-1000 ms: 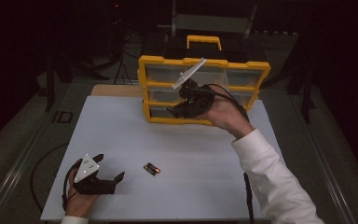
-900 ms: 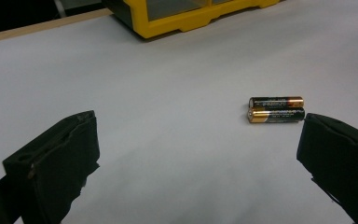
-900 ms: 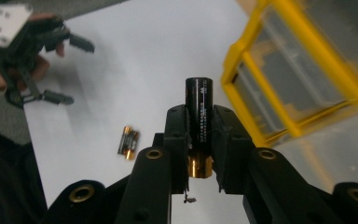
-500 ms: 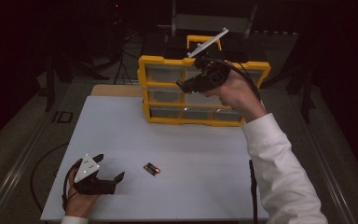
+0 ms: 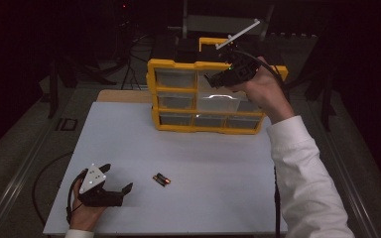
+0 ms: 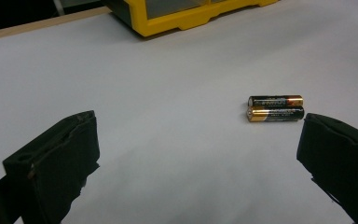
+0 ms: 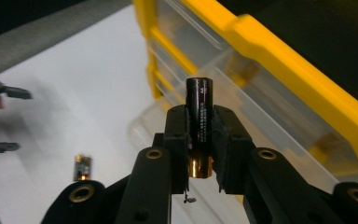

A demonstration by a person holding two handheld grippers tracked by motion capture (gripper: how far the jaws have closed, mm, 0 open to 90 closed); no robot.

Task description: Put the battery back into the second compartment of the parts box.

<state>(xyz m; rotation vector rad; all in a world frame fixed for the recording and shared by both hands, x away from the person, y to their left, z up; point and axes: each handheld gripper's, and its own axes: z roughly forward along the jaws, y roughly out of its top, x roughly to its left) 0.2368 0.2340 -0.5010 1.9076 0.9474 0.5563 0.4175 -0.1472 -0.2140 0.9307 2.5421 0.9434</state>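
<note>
Black foam-like pads on the left gripper (image 5: 116, 191) sit at the near edge of the white table (image 5: 218, 198); its jaws stand wide apart with nothing between them, resting low on the surface. Just beyond them lie two AA batteries (image 6: 275, 108) side by side and touching, black-and-copper cylinders, smooth and glossy, so they roll easily on the matte sheet.

Farther back, the right gripper (image 7: 200, 126) is clamped on a third battery (image 7: 199, 112), held upright between the pads with its black end sticking out above and the copper end below, over the pulled-out clear drawer (image 5: 218, 101) in the middle row of the yellow organiser (image 5: 178, 64). Organiser: hard plastic frame, translucent drawers, yellow carry handle on top.

Risks, as a judgement:
- The grip is across a slick round body on narrow pads; a tilt of the wrist could let the battery pivot or slide out early.
- Released from too high, it may bounce off the thin hard plastic drawer floor and hop over the low front lip onto the table.
- The drawer looks only partly out, so a drop off-centre could hit the frame above it.
- The open left jaws, if swept in carelessly, could nudge the loose pair and send them rolling off the edge.
</note>
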